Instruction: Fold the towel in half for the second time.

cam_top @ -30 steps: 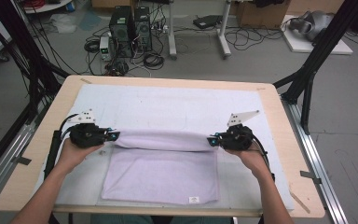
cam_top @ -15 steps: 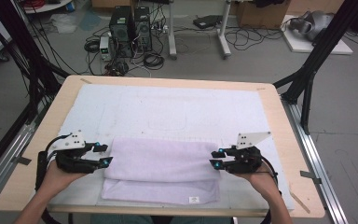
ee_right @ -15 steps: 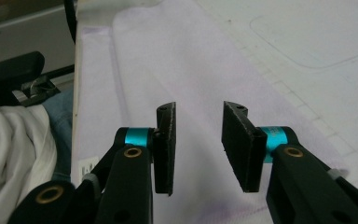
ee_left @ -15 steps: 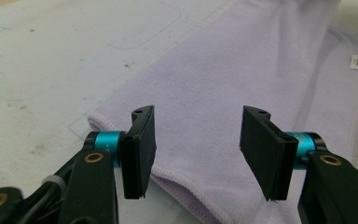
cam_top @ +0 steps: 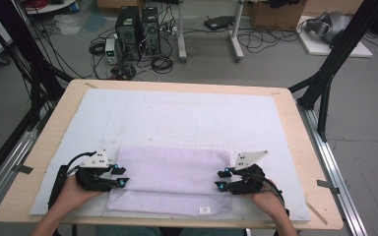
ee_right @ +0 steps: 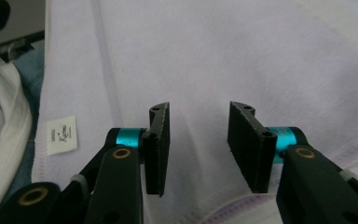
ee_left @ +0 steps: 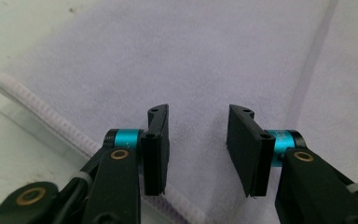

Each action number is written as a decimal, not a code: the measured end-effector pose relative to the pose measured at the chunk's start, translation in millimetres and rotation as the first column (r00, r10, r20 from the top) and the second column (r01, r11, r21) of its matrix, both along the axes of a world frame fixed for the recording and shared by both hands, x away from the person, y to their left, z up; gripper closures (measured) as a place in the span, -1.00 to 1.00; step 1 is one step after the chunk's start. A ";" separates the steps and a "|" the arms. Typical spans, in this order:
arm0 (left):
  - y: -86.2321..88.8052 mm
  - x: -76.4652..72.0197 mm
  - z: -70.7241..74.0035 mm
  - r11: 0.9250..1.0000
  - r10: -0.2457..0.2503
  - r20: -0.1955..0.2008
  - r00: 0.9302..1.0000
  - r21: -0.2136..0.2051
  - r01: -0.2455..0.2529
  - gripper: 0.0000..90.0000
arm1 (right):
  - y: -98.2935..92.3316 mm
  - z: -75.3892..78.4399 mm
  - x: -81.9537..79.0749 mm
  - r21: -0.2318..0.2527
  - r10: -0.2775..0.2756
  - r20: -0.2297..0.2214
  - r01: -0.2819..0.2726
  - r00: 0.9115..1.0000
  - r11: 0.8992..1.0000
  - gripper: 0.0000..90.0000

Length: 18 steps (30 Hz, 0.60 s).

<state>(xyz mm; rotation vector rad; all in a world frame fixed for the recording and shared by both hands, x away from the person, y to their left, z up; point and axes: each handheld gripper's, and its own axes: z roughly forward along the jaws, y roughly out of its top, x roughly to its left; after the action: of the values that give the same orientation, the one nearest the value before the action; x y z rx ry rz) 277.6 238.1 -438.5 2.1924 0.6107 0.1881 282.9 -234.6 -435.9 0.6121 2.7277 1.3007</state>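
Both the left gripper [cam_top: 120, 176] and right gripper [cam_top: 221, 180] hang released, jaws parted, seemingly just above the folded lilac towel [cam_top: 174, 178]

Even, soft overhead light falls throughout, leaving faint shadows and no glare; the high view is slightly soft (both gripper views blur nearest the lens).

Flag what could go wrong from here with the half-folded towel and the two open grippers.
1. The towel is folded short of its near edge, so a strip with the label stays uncovered; the next fold may come out uneven.
2. The left hand-held gripper and right hand-held gripper have just been opening, with nothing pinched; closing here may catch only the top layer.
3. The near edge lies close to the mat's front edge, so a pull could drag it off.
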 end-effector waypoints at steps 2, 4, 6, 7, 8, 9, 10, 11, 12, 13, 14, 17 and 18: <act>3.1 -2.2 -1.7 1.000 0.012 0.005 1.000 -0.018 -0.012 0.29 | 1.1 -3.6 -4.0 -0.004 0.006 0.003 -0.006 1.000 1.000 0.24; 4.8 -3.9 -1.1 1.000 0.021 0.020 1.000 -0.022 -0.021 0.27 | -0.3 -4.8 -6.0 0.011 0.001 0.015 -0.001 1.000 1.000 0.20; 6.8 -4.0 0.5 0.999 0.040 0.031 0.999 -0.032 -0.039 0.24 | -1.5 -4.4 -7.5 0.021 -0.002 0.026 0.002 1.000 1.000 0.19; 8.0 -3.9 1.4 0.998 0.051 0.033 0.998 -0.043 -0.049 0.23 | -1.5 -3.9 -8.4 0.023 -0.003 0.033 0.002 0.999 1.000 0.19; 9.0 -3.6 1.8 0.997 0.056 0.031 0.998 -0.053 -0.054 0.21 | -1.4 -3.4 -8.8 0.028 -0.003 0.037 0.002 0.999 1.000 0.19; 9.6 -3.0 1.5 0.997 0.060 0.031 0.998 -0.055 -0.058 0.21 | -0.9 -3.2 -8.8 0.030 -0.001 0.037 0.000 0.999 1.000 0.19; 9.3 -2.9 0.9 0.997 0.064 0.029 0.998 -0.052 -0.063 0.20 | 0.1 -3.5 -8.5 0.025 -0.004 0.041 0.003 0.999 1.000 0.19; 8.4 -2.5 -0.8 0.997 0.066 0.028 0.997 -0.045 -0.065 0.20 | 1.1 -4.2 -8.3 0.024 -0.005 0.039 0.004 0.999 1.000 0.19; 7.6 -2.4 -2.4 0.997 0.063 0.028 0.998 -0.036 -0.062 0.23 | 2.6 -5.7 -7.0 0.019 -0.007 0.043 0.006 0.999 1.000 0.20; 6.2 -2.7 -4.4 0.997 0.066 0.031 0.997 -0.030 -0.065 0.27 | 4.0 -7.3 -6.2 0.013 -0.007 0.037 0.007 0.999 1.000 0.21; 5.3 -3.0 -6.0 0.997 0.070 0.040 0.997 -0.027 -0.069 0.32 | 5.6 -9.4 -5.6 0.008 -0.009 0.033 0.009 0.999 1.000 0.24; 4.3 -2.8 -6.1 0.997 0.070 0.050 0.996 -0.033 -0.069 0.71 | 6.2 -11.7 -5.1 0.007 -0.029 0.048 0.029 0.998 1.000 0.52; 3.3 -2.8 -6.3 0.997 0.065 0.054 0.996 -0.035 -0.064 0.84 | 5.8 -11.6 -4.8 0.006 -0.033 0.047 0.033 0.998 0.999 0.64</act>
<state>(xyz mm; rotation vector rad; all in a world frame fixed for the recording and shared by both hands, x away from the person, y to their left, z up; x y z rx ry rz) 274.8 241.4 -444.8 2.1297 0.6500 0.2690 278.0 -228.8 -447.4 0.6166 2.6663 1.2981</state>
